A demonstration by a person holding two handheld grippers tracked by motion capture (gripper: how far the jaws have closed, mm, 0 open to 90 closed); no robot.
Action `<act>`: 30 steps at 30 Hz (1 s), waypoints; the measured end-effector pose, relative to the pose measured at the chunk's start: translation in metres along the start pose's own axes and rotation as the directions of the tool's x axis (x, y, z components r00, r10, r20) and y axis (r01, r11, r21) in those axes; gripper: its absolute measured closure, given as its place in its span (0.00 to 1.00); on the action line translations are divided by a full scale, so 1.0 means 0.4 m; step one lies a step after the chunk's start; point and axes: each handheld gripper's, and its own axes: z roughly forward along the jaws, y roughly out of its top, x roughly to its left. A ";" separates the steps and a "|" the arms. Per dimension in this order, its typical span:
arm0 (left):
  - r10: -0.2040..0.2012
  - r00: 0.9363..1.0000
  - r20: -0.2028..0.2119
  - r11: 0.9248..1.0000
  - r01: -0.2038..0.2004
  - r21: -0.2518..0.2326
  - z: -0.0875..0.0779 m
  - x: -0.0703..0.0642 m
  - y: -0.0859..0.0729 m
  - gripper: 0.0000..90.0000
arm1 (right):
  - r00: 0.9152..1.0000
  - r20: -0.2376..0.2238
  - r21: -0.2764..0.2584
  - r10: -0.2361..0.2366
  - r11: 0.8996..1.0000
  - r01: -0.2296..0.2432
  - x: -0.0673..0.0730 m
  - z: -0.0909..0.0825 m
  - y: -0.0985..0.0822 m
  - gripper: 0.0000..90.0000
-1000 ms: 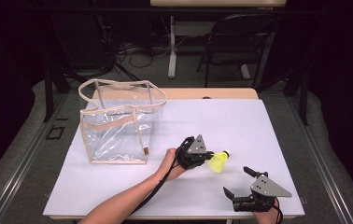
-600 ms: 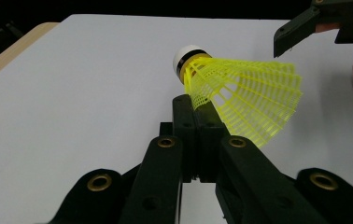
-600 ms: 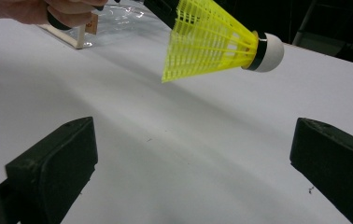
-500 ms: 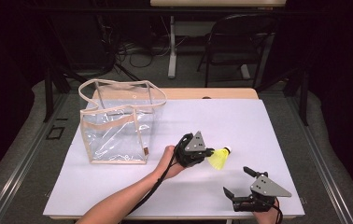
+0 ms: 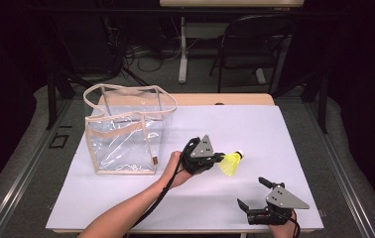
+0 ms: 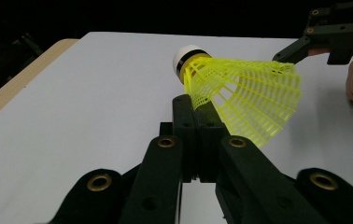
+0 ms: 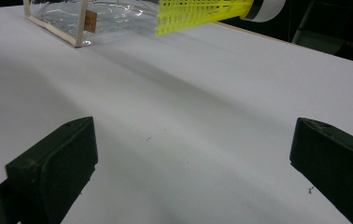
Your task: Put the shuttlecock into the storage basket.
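Left gripper (image 5: 217,158) pinched tight on the skirt edge of a yellow shuttlecock (image 5: 231,162), held clear above the white table (image 5: 255,129). Its long axis runs roughly level: white cork tip (image 6: 187,55) pointing away from the person, open skirt toward the near edge. Clear bag (image 5: 126,130) stands upright to the left of that hand, mouth open upward, near but apart. A drop into it would mean carrying the shuttlecock leftward, over the rim. Right gripper (image 5: 251,194) rests low at the near right edge, jaws spread wide, empty, well away from the bag.
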 end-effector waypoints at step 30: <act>0.002 0.997 -0.080 1.000 -0.002 -0.004 -0.113 0.039 0.003 1.00 | 1.000 0.001 0.013 0.007 1.000 -0.007 -0.001 0.004 -0.004 0.00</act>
